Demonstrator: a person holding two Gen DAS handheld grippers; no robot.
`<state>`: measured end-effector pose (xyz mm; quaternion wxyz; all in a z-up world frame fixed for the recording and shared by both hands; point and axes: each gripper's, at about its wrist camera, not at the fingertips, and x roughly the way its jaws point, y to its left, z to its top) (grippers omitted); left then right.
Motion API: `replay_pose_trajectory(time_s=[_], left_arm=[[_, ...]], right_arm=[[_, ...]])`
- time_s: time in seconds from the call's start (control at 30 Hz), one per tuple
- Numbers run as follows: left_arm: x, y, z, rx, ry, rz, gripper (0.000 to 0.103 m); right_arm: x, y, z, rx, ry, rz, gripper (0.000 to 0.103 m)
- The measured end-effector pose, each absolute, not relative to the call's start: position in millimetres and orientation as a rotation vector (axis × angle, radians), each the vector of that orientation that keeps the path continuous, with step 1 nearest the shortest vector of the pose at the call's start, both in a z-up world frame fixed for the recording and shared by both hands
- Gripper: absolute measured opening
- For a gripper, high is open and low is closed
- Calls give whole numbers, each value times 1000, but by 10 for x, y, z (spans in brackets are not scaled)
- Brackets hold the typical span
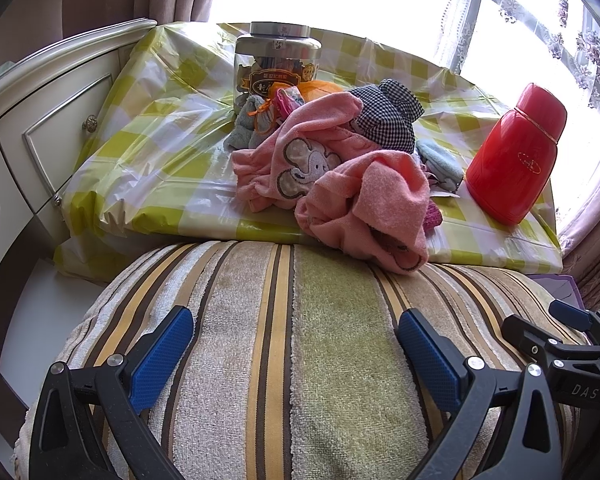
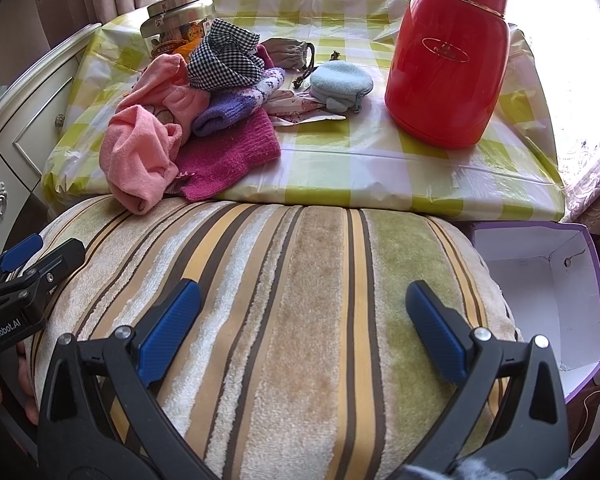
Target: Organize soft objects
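A heap of soft things lies on the green-checked table: a pink towel with an elephant (image 1: 300,164), a pink cloth (image 1: 372,208) (image 2: 138,156) hanging over the front edge, a checked cloth (image 1: 384,116) (image 2: 226,56), a magenta knit (image 2: 228,156), a purple sock (image 2: 224,110), a light blue pouch (image 2: 340,80) and a grey drawstring bag (image 2: 288,54). My left gripper (image 1: 296,356) and right gripper (image 2: 304,328) are both open and empty, above a striped cushion (image 1: 284,344) (image 2: 300,300), short of the heap.
A red flask (image 1: 516,156) (image 2: 448,56) stands at the table's right. A clear jar with a metal lid (image 1: 278,64) (image 2: 176,26) stands behind the heap. A white dresser (image 1: 32,128) is on the left. An open purple box (image 2: 548,288) sits right of the cushion.
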<state>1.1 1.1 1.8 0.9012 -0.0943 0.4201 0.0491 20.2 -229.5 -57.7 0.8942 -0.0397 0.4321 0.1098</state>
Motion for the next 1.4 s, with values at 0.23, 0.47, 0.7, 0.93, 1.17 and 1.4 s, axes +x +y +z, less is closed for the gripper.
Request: replay_pose_trajectory(time_s=[0.23, 0.47, 0.7, 0.93, 1.17, 1.4], left_arm=[[58, -29, 130, -189, 855, 51, 103], [328, -33, 210, -306, 878, -39, 101], [724, -95, 218, -338, 908, -50, 92], [1034, 18, -50, -418, 1021, -26, 61], [992, 42, -151, -462, 1010, -48, 37], [921, 88, -162, -477, 978, -59, 35]], right_arm=[[211, -2290, -589, -75, 887, 226, 103], [258, -2272, -585, -84, 912, 224, 103], [366, -2302, -577, -75, 989, 263, 103], [486, -2307, -536, -53, 999, 302, 103], [788, -2169, -402, -103, 947, 329, 103], [1172, -1824, -85, -150, 848, 341, 103]])
